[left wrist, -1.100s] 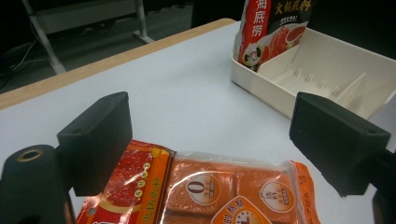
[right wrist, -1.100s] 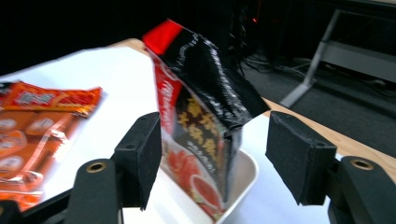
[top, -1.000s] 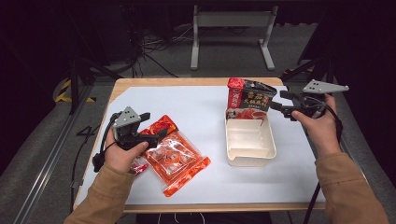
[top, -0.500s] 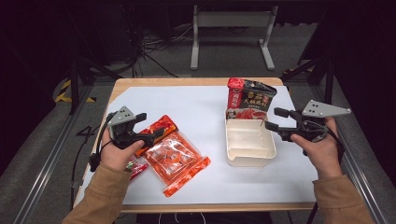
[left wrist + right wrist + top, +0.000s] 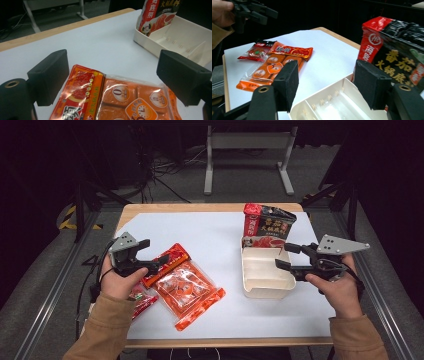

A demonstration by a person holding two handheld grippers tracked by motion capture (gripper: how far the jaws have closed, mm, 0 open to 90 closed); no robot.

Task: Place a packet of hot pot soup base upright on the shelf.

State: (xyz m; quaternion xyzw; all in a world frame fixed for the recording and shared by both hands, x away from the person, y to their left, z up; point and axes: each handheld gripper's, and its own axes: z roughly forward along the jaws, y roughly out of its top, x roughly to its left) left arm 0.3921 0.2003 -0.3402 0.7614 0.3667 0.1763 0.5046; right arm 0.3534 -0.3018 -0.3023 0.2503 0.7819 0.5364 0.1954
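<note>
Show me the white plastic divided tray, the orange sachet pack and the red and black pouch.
white plastic divided tray [image 5: 264, 292], high view, near rim
orange sachet pack [image 5: 186, 291], high view, middle
red and black pouch [image 5: 267, 224], high view, front face

Below the left gripper's jaws, the orange packet [image 5: 120, 100] is cut off by the picture's edge. Behind the right gripper's jaw, the red-and-black pouch [image 5: 397, 47] is partly hidden.
</note>
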